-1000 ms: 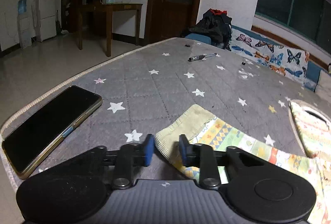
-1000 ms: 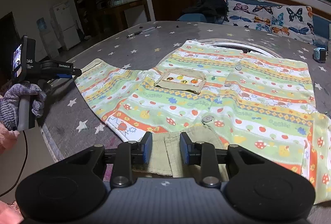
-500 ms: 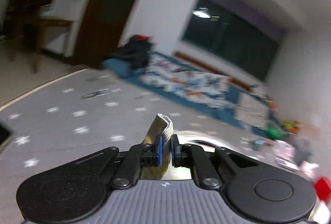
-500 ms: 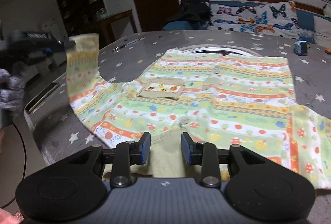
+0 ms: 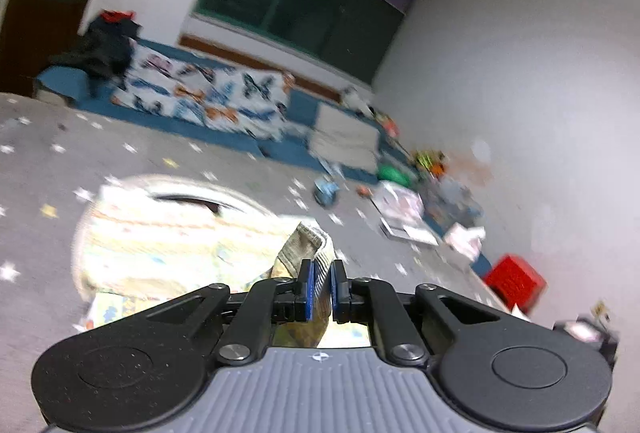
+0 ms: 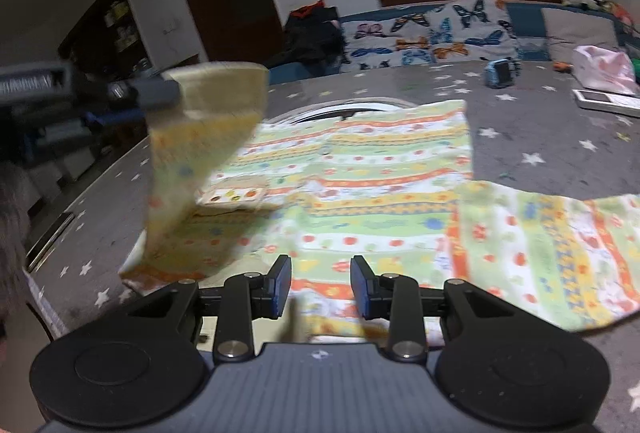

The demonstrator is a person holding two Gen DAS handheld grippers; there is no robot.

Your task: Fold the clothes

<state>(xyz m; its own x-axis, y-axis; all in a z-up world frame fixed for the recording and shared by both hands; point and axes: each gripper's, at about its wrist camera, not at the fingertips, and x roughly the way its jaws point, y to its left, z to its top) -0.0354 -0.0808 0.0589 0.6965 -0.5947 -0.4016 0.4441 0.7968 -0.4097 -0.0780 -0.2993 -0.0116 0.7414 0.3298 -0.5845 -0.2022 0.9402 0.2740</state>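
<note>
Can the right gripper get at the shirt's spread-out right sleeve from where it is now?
Probably yes. The right gripper is open and empty over the shirt's near hem, and the right sleeve lies flat beside it with nothing on it.

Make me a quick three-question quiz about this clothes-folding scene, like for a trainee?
1. True or false: the left gripper is shut on the sleeve cuff.
2. Which best describes the right gripper? A. shut on the shirt B. jaws apart, over the shirt's hem C. holding a phone
3. Fill in: the small pocket on the shirt lies partly under the lifted ____.

Key: 1 true. 2 B. 3 sleeve.
</note>
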